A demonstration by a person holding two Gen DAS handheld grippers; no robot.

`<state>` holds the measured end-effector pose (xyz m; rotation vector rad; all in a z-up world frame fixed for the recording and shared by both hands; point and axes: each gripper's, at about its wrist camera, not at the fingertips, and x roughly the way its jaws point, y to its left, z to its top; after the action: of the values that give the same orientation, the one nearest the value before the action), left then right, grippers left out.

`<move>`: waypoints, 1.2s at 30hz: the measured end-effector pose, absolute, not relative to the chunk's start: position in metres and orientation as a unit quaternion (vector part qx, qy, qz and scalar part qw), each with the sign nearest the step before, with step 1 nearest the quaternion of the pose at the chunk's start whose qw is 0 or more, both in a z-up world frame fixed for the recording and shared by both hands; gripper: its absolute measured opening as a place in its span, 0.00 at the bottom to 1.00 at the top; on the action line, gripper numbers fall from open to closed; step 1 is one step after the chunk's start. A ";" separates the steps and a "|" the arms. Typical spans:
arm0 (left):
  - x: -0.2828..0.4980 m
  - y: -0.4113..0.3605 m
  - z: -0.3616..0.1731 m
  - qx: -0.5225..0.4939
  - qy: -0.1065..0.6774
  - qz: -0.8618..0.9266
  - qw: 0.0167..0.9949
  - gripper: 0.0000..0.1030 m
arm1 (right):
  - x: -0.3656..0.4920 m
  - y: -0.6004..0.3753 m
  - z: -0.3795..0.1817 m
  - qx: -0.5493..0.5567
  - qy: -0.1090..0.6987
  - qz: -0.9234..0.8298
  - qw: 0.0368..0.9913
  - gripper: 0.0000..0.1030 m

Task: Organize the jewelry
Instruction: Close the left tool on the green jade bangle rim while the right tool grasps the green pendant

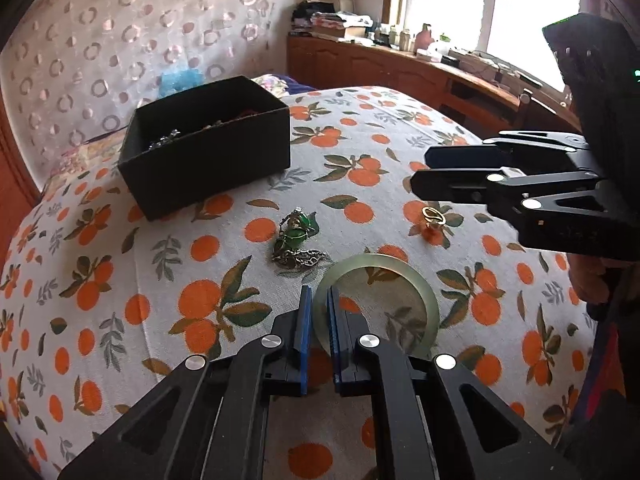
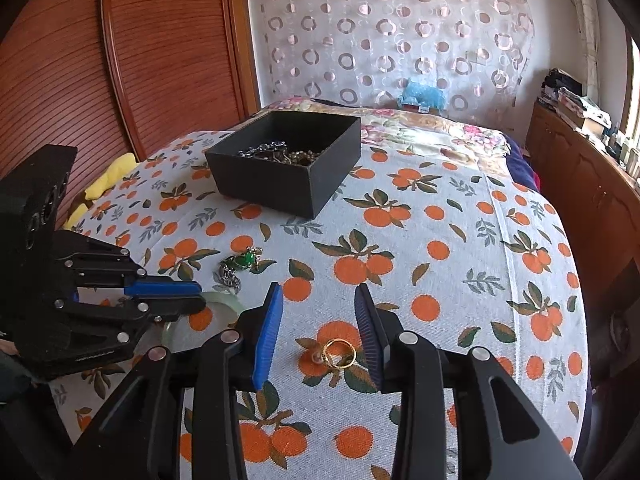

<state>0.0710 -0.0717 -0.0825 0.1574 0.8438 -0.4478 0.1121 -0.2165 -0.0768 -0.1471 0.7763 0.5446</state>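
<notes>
2 claws work over a bed draped in a white cloth (image 2: 440, 216) printed with oranges and leaves. Left gripper (image 1: 319, 300): its blue pads are pressed together on the near-left rim of a pale green bangle (image 1: 416, 280), which lies flat on the cloth and runs off to the right of the fingers; from the right wrist view most of that bangle is hidden behind the left claw's black linkage. Right gripper (image 2: 318, 300): fingers spread and pinching nothing, with a gold ring (image 2: 339, 353) lying on the cloth between them, close to the right pad but, as far as can be told, not touching it. A small pale bead seems to sit against the ring's left side, though it is too small to be sure.

Just beyond the left claw's tips lies a tangle of silver chain with green stones (image 1: 298, 240), its separate pieces hard to make out. Further ahead stands an open black box (image 1: 208, 148); only the tops of some silver and dark chains show above its wall.

No writing can be read anywhere.

Behind the bed hangs a sheer curtain with ring patterns, a wooden slatted panel rises to its left, and a cluttered wooden counter runs under a bright, washed-out window.
</notes>
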 end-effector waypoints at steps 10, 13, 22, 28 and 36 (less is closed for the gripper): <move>0.051 -0.027 -0.068 0.047 0.380 -0.167 0.909 0.07 | 0.115 -0.184 -0.084 -0.090 0.389 0.298 0.867 0.39; 0.046 -0.013 -0.066 0.037 0.377 -0.154 0.913 0.07 | 0.118 -0.170 -0.087 -0.094 0.398 0.314 0.857 0.39; 0.048 0.010 -0.067 0.012 0.376 -0.135 0.917 0.07 | 0.126 -0.131 -0.098 -0.140 0.412 0.325 0.839 0.39; 0.047 0.011 -0.065 0.010 0.372 -0.137 0.918 0.07 | 0.127 -0.119 -0.100 -0.165 0.403 0.318 0.842 0.35; 0.046 0.009 -0.064 0.008 0.370 -0.138 0.918 0.07 | 0.121 -0.124 -0.099 -0.177 0.398 0.320 0.842 0.12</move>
<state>0.0456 0.0094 -0.0640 0.0166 0.7617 -0.2841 0.1211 -0.1236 -0.0995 -0.3732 0.8400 0.6756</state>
